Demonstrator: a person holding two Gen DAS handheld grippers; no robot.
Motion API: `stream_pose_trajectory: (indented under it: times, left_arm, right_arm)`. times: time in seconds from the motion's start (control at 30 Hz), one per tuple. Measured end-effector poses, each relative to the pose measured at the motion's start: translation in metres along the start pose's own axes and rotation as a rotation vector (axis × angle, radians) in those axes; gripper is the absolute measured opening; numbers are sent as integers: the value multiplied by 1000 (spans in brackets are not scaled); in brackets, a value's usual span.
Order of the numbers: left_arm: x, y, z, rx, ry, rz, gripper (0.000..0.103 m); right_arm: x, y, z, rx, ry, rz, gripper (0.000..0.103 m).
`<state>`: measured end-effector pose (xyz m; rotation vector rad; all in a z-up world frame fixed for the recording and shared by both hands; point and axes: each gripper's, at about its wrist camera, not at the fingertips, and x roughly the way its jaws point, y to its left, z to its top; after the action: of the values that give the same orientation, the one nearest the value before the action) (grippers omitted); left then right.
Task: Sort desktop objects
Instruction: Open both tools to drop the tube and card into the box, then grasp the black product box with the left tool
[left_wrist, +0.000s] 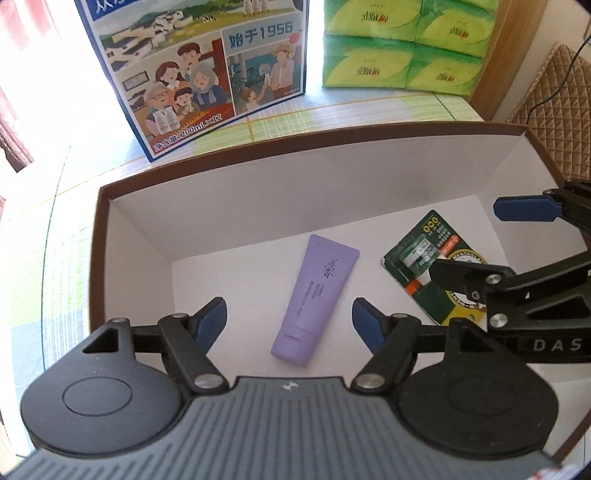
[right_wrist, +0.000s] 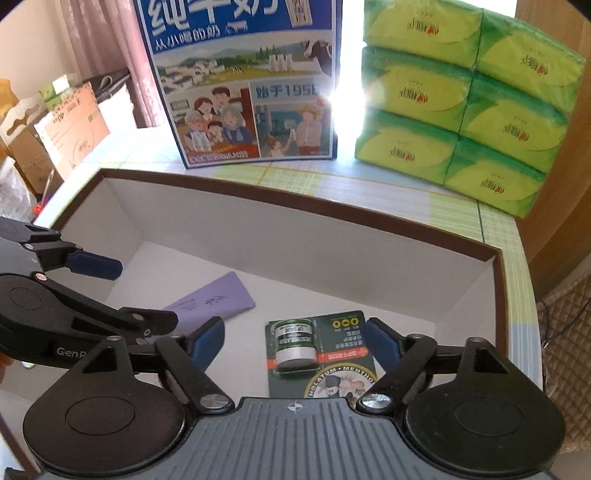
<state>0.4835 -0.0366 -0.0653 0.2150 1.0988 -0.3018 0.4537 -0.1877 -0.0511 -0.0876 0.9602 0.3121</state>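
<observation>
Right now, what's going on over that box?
A person holds both grippers over the open brown-rimmed box. The left gripper is open, its fingers on either side of the purple tube lying on the box floor. The right gripper is open too, straddling the green lip balm card beside the tube. Neither item is gripped.

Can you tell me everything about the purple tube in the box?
The purple tube is a soft-looking, pale lilac squeeze tube, likely plastic, with dark writing down its front. It has a flat crimped end pointing toward the far wall and a rounded cap of the same colour at the near end. It lies flat on the white floor of the brown-rimmed box, slightly slanted. Nothing grips it: the left gripper hangs open over it, fingers on either side. The green card pack lies apart, to its right.
</observation>
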Motion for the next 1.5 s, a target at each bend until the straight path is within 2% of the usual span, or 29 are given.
stream_pose_trajectory:
  times: [0.2, 0.57, 0.77, 1.03, 1.27, 1.5]
  left_arm:
    - [-24, -3, -8, -15, -26, 0, 78]
    - [-87, -12, -40, -40, -110, -22, 80]
    - [-127, -15, -74, -62, -160, -47, 82]
    - [-175, -14, -125, -122, -208, -25, 85]
    - [-204, -19, -168, -139, -217, 4, 85]
    - [-213, -30, -208, -146, -193, 3, 85]
  right_arm:
    - [-27, 8, -2, -7, -50, 3, 94]
    - [-90, 32, -18, -32, -148, 1, 101]
    - [-127, 50, -40, -42, -200, 10, 101]
    - [-170, 70, -77, -57, -241, 27, 101]
    - [-199, 80, -112, -49, -260, 37, 101]
    - [-216, 84, -146, -35, -243, 51, 101]
